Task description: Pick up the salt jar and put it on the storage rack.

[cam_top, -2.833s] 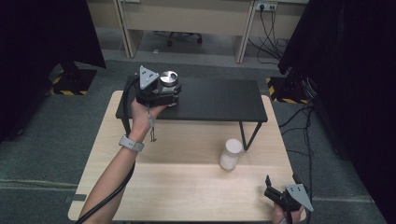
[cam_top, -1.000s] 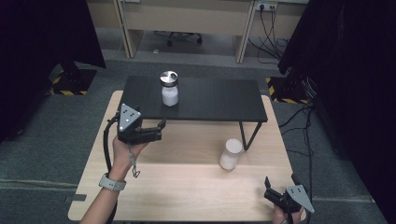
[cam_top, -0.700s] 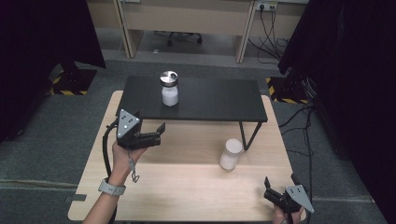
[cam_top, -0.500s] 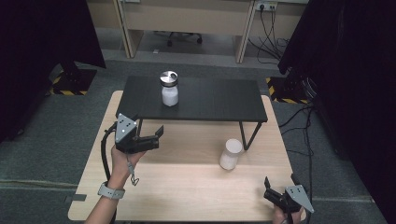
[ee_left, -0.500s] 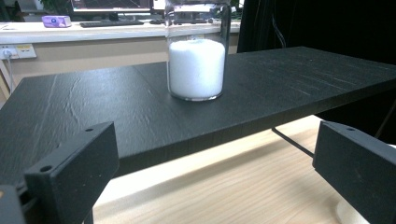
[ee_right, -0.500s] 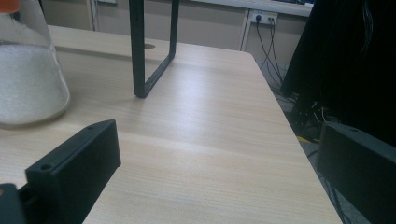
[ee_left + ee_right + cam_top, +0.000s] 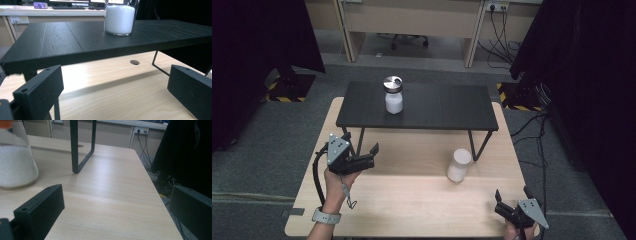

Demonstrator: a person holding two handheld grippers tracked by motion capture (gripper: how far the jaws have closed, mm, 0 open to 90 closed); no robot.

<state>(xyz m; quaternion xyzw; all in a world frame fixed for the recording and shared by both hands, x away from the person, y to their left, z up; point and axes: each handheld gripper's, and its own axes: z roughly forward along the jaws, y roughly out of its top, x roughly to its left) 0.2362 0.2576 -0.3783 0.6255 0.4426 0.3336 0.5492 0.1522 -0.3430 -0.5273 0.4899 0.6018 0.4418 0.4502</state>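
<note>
One jar (image 7: 393,94) of white grains already stands on the black shelf (image 7: 437,107) upper centre, the second jar (image 7: 458,165) waits on the desk (image 7: 412,200), both my left tongs (image 7: 362,158) and right tongs (image 7: 512,207) released and empty.

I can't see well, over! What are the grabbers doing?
Left gripper open, empty, off the shelf. Right gripper open, idle. Jar upright on shelf. Nothing blocking.

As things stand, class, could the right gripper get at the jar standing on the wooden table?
Probably yes. The right gripper is open and empty, and the jar stands upright ahead of it on the wooden table, with bare tabletop between them and the black shelf's leg off to one side.
</note>
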